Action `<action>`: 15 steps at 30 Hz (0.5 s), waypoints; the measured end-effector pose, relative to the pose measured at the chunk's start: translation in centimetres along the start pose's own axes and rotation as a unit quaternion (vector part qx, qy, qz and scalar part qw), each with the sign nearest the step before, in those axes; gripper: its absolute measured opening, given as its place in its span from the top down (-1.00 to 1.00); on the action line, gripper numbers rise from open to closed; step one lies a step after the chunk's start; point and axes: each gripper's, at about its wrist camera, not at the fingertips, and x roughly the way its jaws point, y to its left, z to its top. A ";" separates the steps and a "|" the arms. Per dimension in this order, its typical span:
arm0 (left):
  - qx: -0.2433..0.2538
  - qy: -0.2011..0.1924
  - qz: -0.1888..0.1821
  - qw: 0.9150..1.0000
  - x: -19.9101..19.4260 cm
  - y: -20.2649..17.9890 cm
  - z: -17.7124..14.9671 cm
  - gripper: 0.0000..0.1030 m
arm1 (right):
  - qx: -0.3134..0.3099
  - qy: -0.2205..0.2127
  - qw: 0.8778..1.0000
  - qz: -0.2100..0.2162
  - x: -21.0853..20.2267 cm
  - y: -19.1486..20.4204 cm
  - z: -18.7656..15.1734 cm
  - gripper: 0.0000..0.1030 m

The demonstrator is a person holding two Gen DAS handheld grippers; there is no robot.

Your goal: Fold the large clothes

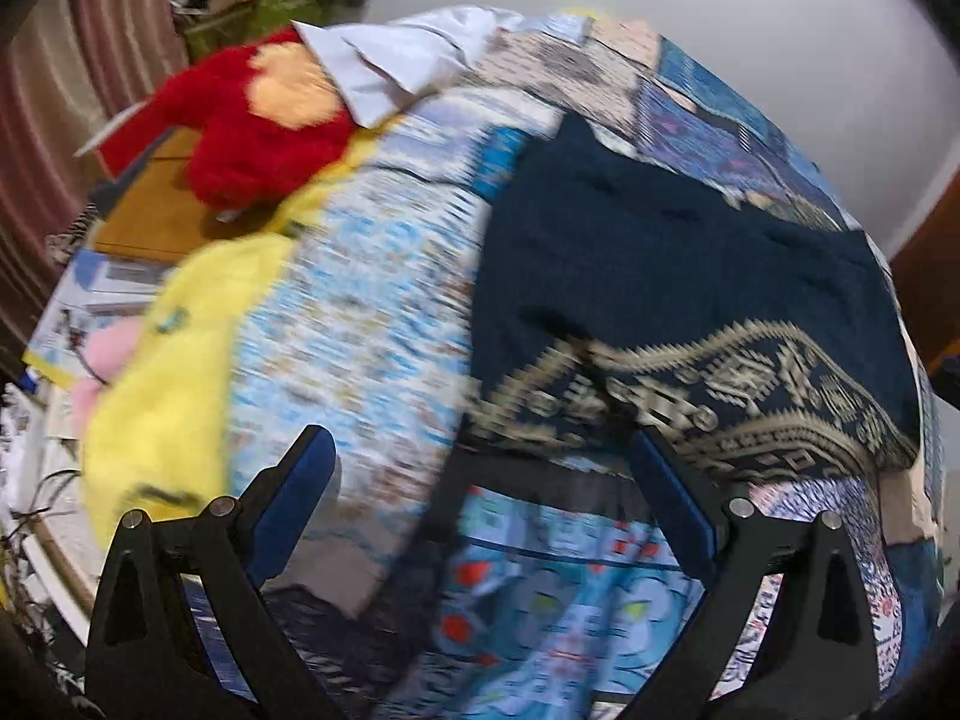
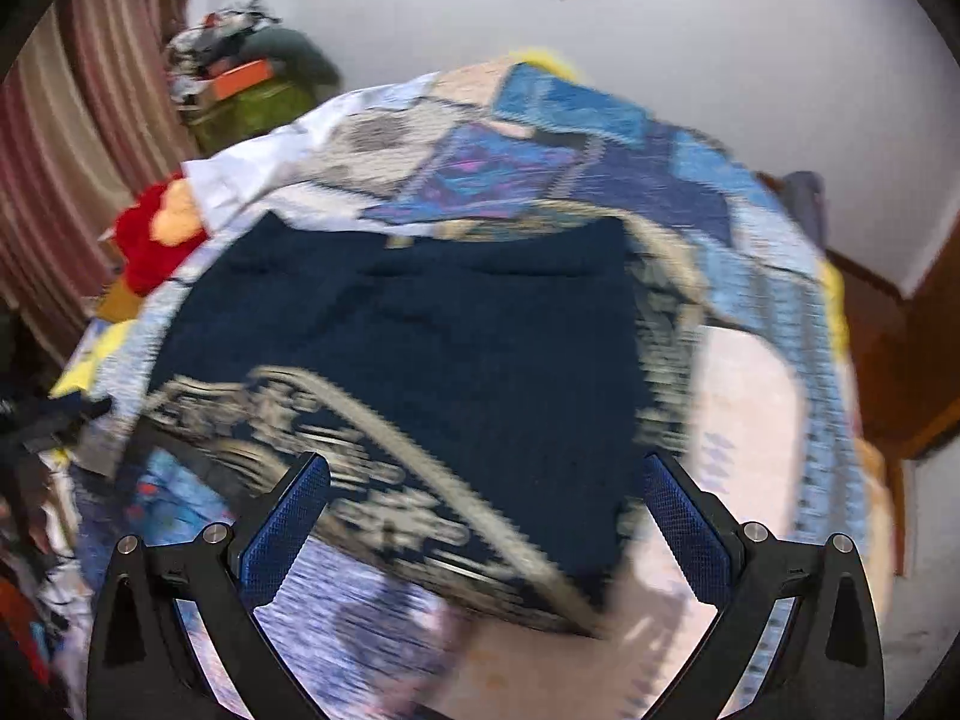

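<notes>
Two tools, both spread wide with nothing between the fingers. Left tool (image 1: 480,492) hangs over the patchwork bedspread (image 1: 372,312); right tool (image 2: 486,516) likewise. Navy garment (image 1: 678,276) with a gold patterned border lies flat on the bed, centre to right of the left view, its border edge just above the fingertips. In the right view the garment (image 2: 432,348) fills the centre, its lower corner between the fingers. Red plush toy (image 1: 252,126) upper left; yellow plush (image 1: 168,360) at the left edge. No readable writing; frames blurred.
</notes>
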 end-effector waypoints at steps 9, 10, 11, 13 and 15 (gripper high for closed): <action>-0.040 0.050 -0.072 0.995 4.6 -2.6 -1.9 -0.93 | -0.088 0.114 0.989 -0.025 11.1 5.1 -0.6 -1.00; -0.045 0.056 -0.078 0.994 5.0 -2.7 -2.0 -0.93 | -0.097 0.112 0.989 -0.024 11.3 4.8 -1.1 -1.00; -0.051 0.062 -0.084 0.993 5.4 -2.7 -2.1 -0.93 | -0.107 0.105 0.988 -0.022 11.2 4.7 -1.4 -1.00; -0.067 0.072 -0.096 0.991 6.3 -2.6 -2.1 -0.93 | -0.131 0.101 0.986 -0.027 10.6 4.2 -1.7 -1.00; -0.088 0.078 -0.114 0.987 6.8 -2.2 -2.0 -0.93 | -0.131 0.100 0.986 -0.025 10.3 3.2 -1.9 -1.00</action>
